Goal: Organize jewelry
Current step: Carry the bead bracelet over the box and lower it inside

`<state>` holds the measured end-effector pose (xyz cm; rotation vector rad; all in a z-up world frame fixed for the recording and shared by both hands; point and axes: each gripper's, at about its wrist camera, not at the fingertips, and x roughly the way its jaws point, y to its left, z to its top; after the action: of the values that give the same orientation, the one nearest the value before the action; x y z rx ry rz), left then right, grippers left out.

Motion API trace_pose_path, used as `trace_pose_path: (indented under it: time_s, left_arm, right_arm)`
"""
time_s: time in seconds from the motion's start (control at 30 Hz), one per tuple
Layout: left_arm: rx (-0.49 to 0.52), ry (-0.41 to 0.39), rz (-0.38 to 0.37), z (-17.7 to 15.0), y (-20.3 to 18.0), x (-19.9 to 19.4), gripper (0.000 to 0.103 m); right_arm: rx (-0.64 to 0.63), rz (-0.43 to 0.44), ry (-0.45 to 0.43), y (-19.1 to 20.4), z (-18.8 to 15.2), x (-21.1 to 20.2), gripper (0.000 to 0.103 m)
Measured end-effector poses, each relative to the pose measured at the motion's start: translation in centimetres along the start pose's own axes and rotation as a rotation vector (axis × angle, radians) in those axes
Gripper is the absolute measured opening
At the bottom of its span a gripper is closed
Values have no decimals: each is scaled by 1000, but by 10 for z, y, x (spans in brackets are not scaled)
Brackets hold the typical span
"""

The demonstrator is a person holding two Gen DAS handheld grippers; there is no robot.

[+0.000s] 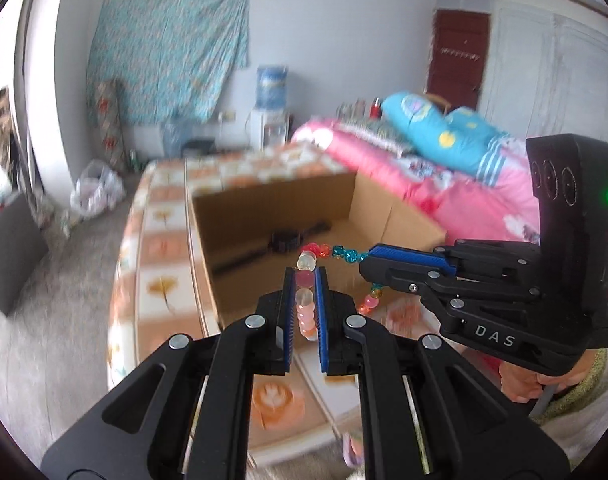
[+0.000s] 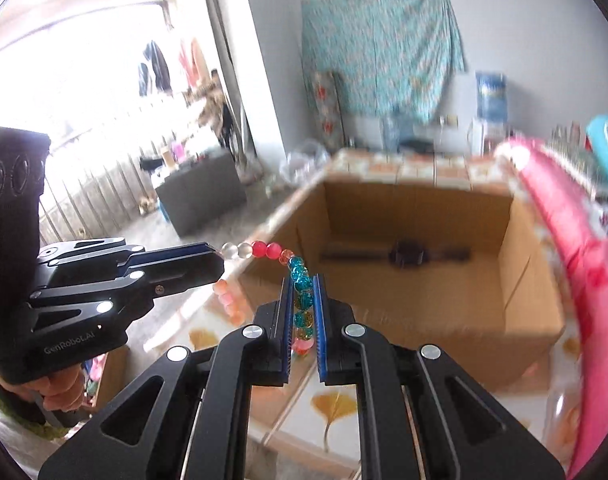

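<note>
A beaded bracelet (image 1: 322, 251) of pink, clear, red, orange and teal beads hangs in the air between both grippers. My left gripper (image 1: 305, 276) is shut on its pink and clear beads. My right gripper (image 2: 304, 282) is shut on its teal beads (image 2: 299, 272). Each gripper shows in the other's view: the right gripper (image 1: 364, 261) comes in from the right, the left gripper (image 2: 219, 258) from the left. An open cardboard box (image 1: 271, 200) stands just beyond, with a black watch (image 1: 281, 240) lying on its floor. The box (image 2: 520, 280) and watch (image 2: 408, 258) also show in the right wrist view.
The box sits on a bed covered by a tiled, leaf-patterned sheet (image 1: 159, 280). A pink quilt (image 1: 384, 160) and blue pillows (image 1: 436, 128) lie to the right. A water dispenser (image 1: 269, 108) stands at the far wall. A dark ottoman (image 2: 199, 196) stands on the floor at left.
</note>
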<state>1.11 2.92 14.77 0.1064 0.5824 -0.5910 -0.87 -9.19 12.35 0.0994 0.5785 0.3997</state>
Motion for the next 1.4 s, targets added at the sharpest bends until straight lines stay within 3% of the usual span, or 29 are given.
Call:
trace_pose_path:
  time_s: [0.13,0.33,0.6,0.77,0.9,1.13,1.4]
  left_arm:
    - [36,-51,15,31,-3,7,9]
    - [20,-2,45,54,13,53,9]
    - [-26,169,65,26,41,111,9]
    - [-12,226,76,11,46,122,9]
    - [1,266,97,3,48,135,9]
    - [14,257,119,2,53,137,9]
    - [-78,183,117,5,60,106,13]
  right_arm:
    - [-11,1,-27,-19,33,8,10]
    - [30,24,84,-55,57,63,10]
    - [119,94,323,-84,38,140,10]
    - [174,108,509,-96,23,185,10]
    - [223,120,580,-99,21,202,10]
    - [257,98,582,-104,21,209,11]
    - [286,60,499,-115,29,188,11]
